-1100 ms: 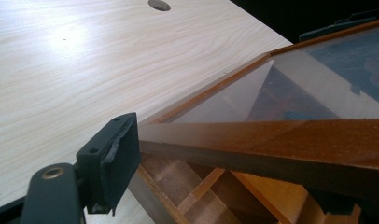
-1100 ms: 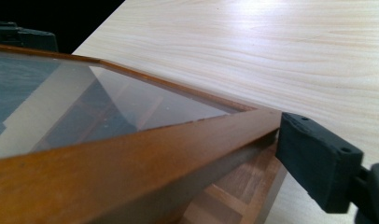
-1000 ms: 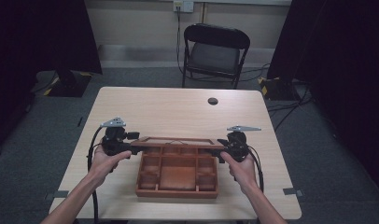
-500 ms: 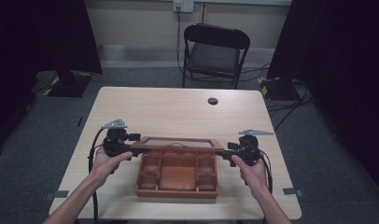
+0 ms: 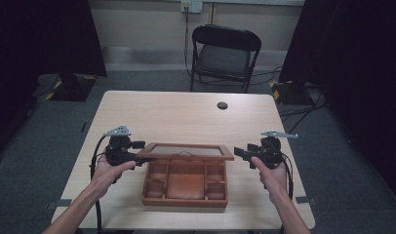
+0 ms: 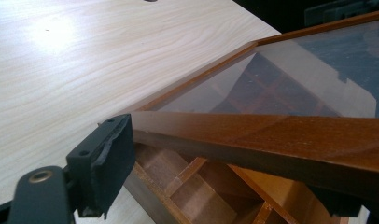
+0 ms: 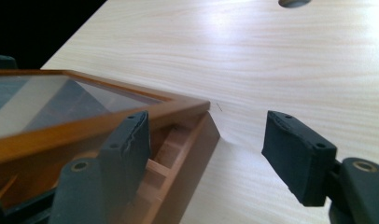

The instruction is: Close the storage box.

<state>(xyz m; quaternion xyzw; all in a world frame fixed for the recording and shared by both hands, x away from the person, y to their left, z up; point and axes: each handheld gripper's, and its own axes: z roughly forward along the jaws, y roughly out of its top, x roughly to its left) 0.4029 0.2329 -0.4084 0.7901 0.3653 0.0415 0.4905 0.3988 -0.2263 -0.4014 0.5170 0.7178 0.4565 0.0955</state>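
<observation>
- The left gripper (image 5: pixel 137 157) sits at the left end of the glass-paned lid (image 5: pixel 186 150), on the near-left part of the surface (image 5: pixel 186 117). In the left gripper view its jaws pinch the lid's wooden frame (image 6: pixel 271 135): one black pad (image 6: pixel 108 163) stands against the frame's edge and the other shows dark below the frame at the right.
- The lid is raised off the wooden box (image 5: pixel 185 183), tilted up with its far edge over the box's back wall. The open compartments (image 5: pixel 185 180) lie bare below it and look empty from above. The box stands near the front edge of the surface, between the two hands.
- The right gripper (image 5: pixel 241 153) is just off the lid's right end, apart from it. In the right gripper view its jaws are spread wide: one pad (image 7: pixel 131 140) stands in front of the lid's corner (image 7: pixel 192 106), the other (image 7: pixel 295 154) hangs over bare wood, and nothing is held between them.
- Step in hand, as I judge it: handling the hinged lid, now borne by the left gripper alone while the right one is free.
- The next move calls for the left gripper to steer the lid on its own, slowly and without twisting the frame, since a one-ended hold could rack it. The right gripper should stay clear of the swing or come back onto the frame.
- Far back on the surface lies a small dark round spot (image 5: pixel 222 105), well apart from the work.
</observation>
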